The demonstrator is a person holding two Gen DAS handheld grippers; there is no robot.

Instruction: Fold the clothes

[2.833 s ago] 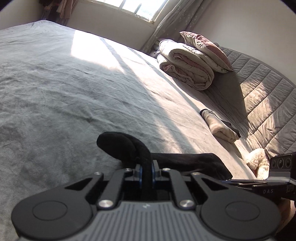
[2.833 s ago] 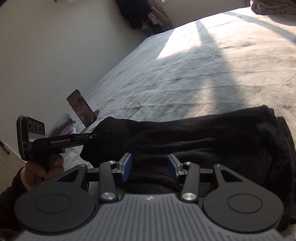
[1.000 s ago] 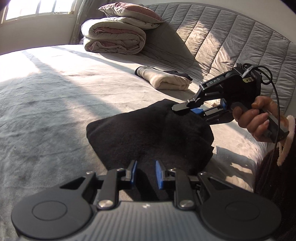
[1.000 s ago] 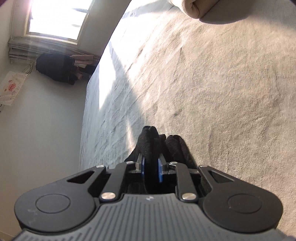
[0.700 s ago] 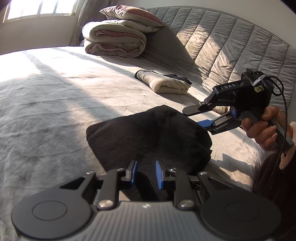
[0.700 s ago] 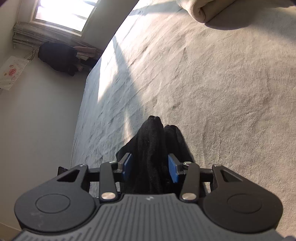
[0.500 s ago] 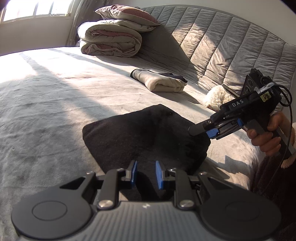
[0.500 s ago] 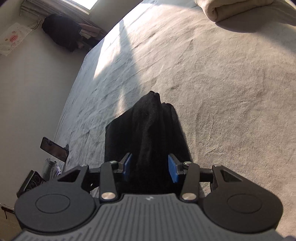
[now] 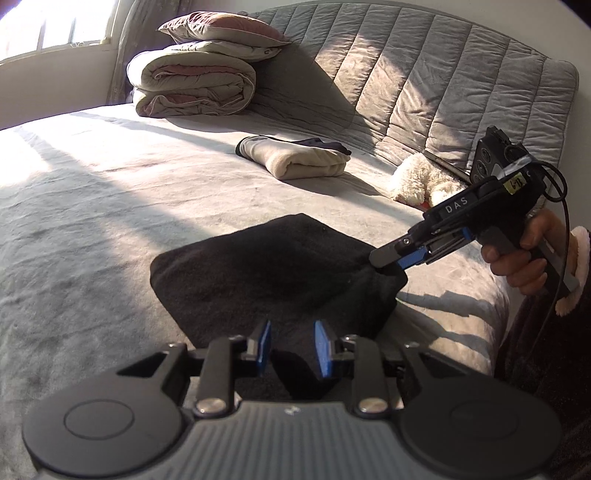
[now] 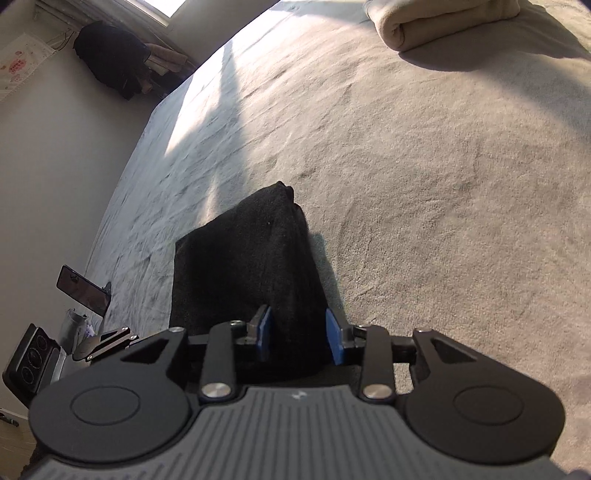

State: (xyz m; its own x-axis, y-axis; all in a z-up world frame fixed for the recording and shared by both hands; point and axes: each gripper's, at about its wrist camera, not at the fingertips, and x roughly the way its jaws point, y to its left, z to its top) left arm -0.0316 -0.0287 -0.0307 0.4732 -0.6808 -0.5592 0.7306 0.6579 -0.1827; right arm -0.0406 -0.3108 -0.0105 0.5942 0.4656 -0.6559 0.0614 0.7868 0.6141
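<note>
Right hand-held gripper (image 10: 298,340) now unclenched astride one folded black garment (image 9: 273,269), left hand-held gripper (image 9: 291,348) opening, one cream bundle (image 9: 303,162) beyond

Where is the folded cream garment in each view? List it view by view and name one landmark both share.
Left wrist: the cream garment lies above centre on the bed, in front of the quilted headboard.
Right wrist: the cream garment sits at the top edge, right of centre, partly cut off.
Shared landmark: the black garment, folded on the bed just ahead of both claws.
</note>
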